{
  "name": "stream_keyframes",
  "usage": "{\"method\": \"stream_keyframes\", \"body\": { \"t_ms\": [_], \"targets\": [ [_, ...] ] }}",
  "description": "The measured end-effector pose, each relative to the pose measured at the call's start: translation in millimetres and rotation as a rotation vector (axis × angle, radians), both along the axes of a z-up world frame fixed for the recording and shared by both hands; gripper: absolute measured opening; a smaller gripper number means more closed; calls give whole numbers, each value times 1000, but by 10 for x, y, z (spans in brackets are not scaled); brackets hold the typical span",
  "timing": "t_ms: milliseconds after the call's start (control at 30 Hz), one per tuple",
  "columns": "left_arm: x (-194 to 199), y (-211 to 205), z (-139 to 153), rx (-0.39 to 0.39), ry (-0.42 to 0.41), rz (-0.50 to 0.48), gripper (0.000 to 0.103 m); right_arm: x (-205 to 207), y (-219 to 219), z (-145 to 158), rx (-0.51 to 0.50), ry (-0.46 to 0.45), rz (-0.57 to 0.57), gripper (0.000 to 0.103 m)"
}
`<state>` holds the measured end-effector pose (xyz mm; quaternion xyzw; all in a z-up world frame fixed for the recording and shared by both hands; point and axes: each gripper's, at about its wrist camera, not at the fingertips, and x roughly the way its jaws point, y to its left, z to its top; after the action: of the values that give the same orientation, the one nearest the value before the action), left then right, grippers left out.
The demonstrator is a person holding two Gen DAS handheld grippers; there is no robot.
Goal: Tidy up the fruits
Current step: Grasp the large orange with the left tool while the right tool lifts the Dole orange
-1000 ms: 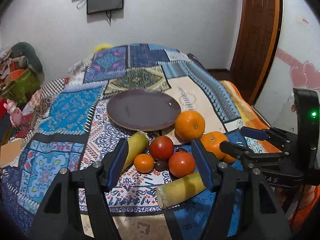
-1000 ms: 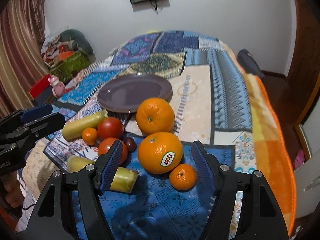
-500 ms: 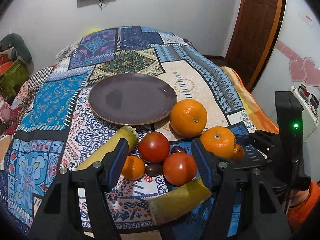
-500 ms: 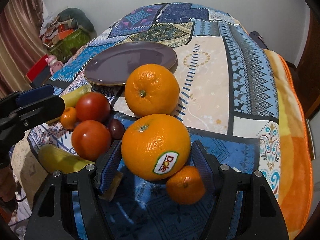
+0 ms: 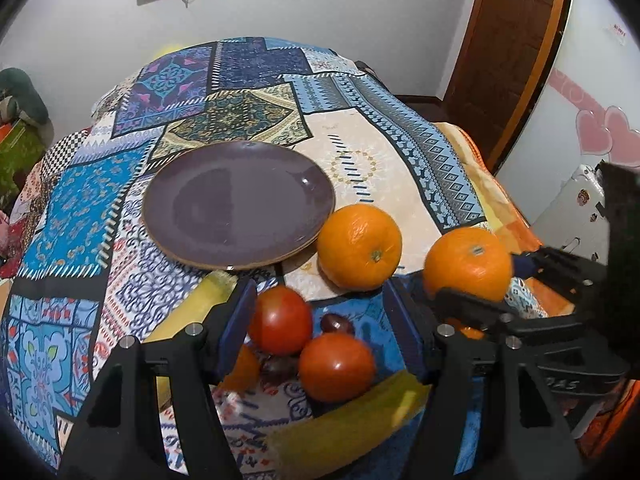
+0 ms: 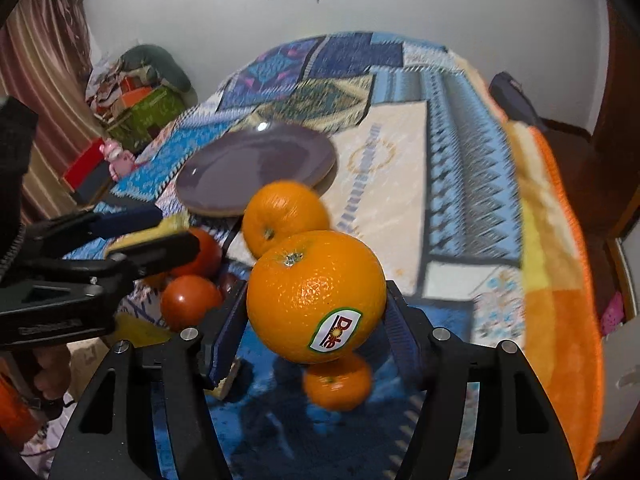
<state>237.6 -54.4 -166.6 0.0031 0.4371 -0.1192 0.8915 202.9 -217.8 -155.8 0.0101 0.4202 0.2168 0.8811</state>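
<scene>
My right gripper [image 6: 316, 316] is shut on a large orange with a Dole sticker [image 6: 316, 296] and holds it above the cloth; it also shows in the left wrist view [image 5: 468, 264]. A small mandarin [image 6: 336, 384] lies under it. A second large orange [image 5: 359, 247] rests beside the empty purple plate [image 5: 240, 204]. My left gripper [image 5: 320, 320] is open, its fingers on either side of two red tomatoes [image 5: 280, 320] [image 5: 336, 368], with a dark plum [image 5: 335, 323] between them. Two yellow-green bananas [image 5: 188, 312] [image 5: 348, 424] lie by the fingers.
Everything sits on a patchwork cloth [image 5: 80, 208] over a bed. An orange blanket edge [image 6: 560, 280] runs along the right side. A brown door [image 5: 512, 40] is at the far right, and boxes and toys [image 6: 136, 108] are at the left.
My right gripper closed on the Dole orange and lifted it off the cloth. My left gripper moved forward over the tomatoes, staying open.
</scene>
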Motion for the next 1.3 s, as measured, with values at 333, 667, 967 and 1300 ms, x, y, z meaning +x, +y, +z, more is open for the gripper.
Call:
{"method": "stream_keyframes", "body": {
  "t_ms": [333,667,967,1300],
  "targets": [
    [353,-309,-136,3,66,2,65,124,-300,43,29,-17,-81,62],
    [604,-414,-334,-26,138,65,67,190,-444,5,43,-20,-111,62],
    [672,-542,-422,30,135,83,69,216,-503,-48,47,-9,-120,62],
    [581,-502,-359,3,135,55,67,225,-482,-24,50,-13,-121,62]
  ]
}}
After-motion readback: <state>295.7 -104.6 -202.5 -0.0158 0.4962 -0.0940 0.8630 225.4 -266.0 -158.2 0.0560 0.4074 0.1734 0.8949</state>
